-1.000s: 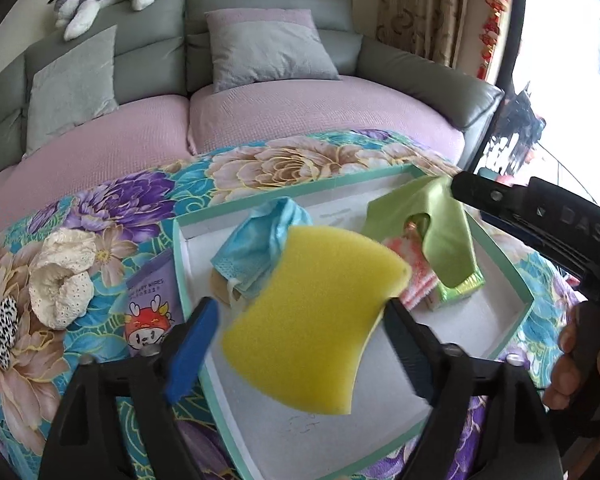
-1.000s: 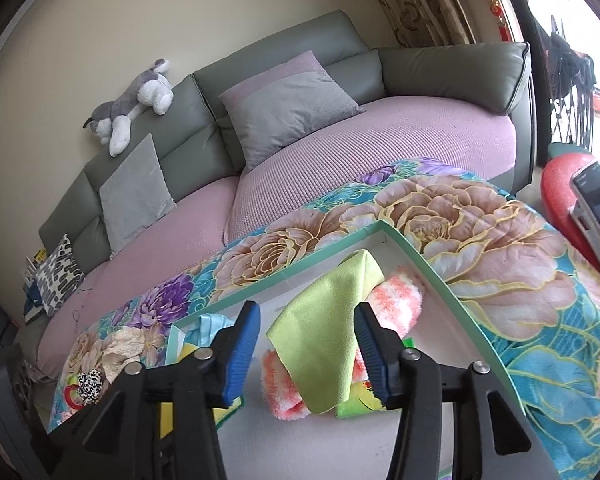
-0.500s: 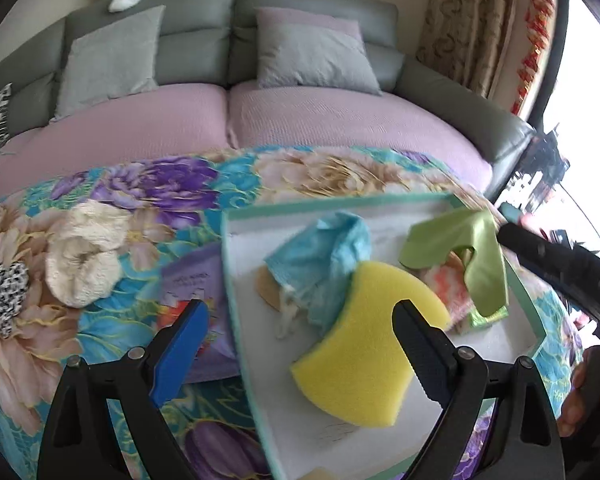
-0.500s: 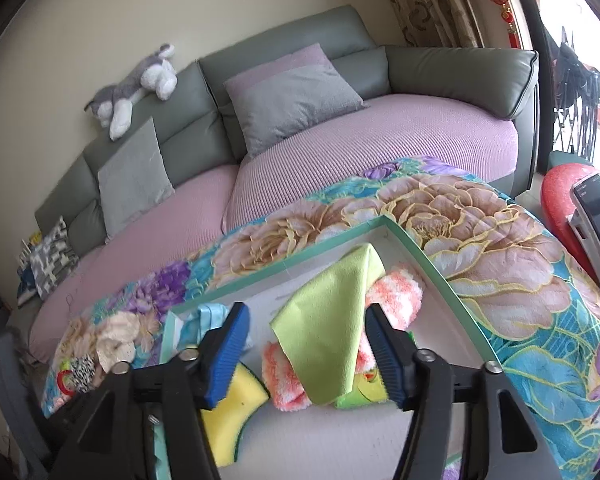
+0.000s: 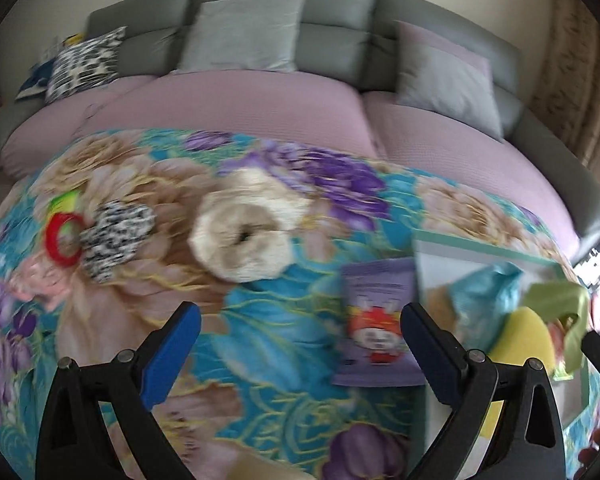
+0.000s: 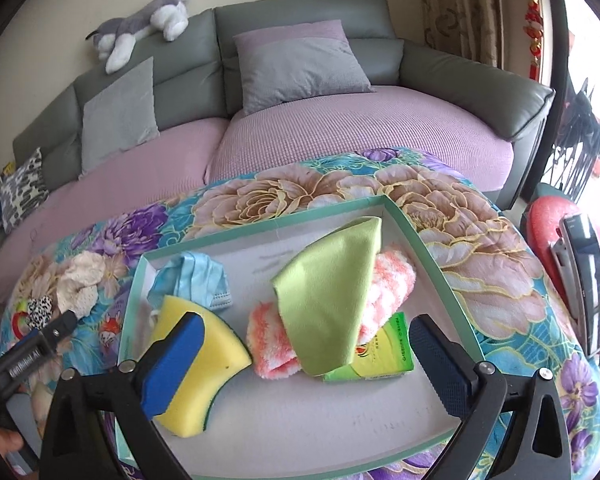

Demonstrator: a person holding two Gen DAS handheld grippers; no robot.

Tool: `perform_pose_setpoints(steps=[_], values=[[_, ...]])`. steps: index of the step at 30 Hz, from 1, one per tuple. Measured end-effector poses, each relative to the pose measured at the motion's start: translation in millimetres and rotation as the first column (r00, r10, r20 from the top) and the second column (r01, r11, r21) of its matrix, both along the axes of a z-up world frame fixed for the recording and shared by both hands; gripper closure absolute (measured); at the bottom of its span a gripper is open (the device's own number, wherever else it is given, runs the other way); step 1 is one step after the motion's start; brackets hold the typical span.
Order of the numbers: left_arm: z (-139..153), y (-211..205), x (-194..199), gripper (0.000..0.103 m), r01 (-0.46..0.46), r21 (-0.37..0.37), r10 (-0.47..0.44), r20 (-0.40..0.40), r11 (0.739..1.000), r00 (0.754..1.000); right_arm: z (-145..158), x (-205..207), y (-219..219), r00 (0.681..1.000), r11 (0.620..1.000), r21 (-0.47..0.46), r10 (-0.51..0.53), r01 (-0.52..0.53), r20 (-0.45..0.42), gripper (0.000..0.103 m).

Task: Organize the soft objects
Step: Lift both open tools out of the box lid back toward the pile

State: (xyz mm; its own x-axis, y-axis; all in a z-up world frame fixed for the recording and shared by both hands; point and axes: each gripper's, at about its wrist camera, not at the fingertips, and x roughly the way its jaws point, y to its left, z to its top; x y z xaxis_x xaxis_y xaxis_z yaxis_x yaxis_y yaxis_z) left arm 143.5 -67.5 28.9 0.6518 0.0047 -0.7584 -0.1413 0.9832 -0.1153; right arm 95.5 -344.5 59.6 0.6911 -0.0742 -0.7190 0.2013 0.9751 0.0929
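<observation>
Grey sofa seen across upper frame, plush husky upper left, red stool right edge.

The near half of my tray floor lay bare; the yellow sponge blocked its left, the green cloth heaped its middle. Left of it, flowered cloth lay open before the cream scrunchie.

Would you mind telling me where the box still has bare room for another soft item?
The box floor is bare along its near edge, in front of the yellow sponge and green packet, and in the far strip behind the green cloth. The middle is crowded: blue mask, sponge, pink towel.
</observation>
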Motion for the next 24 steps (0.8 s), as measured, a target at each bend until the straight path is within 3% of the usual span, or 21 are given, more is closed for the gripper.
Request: perform_pose_setpoints(steps=[15, 24], values=[[25, 62, -19, 0.003, -0.146, 0.015, 0.144, 0.090, 0.989, 0.985, 19, 5, 74, 0.982, 0.984, 0.002, 0.175, -0.176, 0.070, 0.000], [36, 141, -40, 0.003, -0.322, 0.027, 0.316, 0.130, 0.946, 0.940, 9, 18, 141, 0.954, 0.954, 0.049, 0.294, -0.297, 0.061, 0.000]])
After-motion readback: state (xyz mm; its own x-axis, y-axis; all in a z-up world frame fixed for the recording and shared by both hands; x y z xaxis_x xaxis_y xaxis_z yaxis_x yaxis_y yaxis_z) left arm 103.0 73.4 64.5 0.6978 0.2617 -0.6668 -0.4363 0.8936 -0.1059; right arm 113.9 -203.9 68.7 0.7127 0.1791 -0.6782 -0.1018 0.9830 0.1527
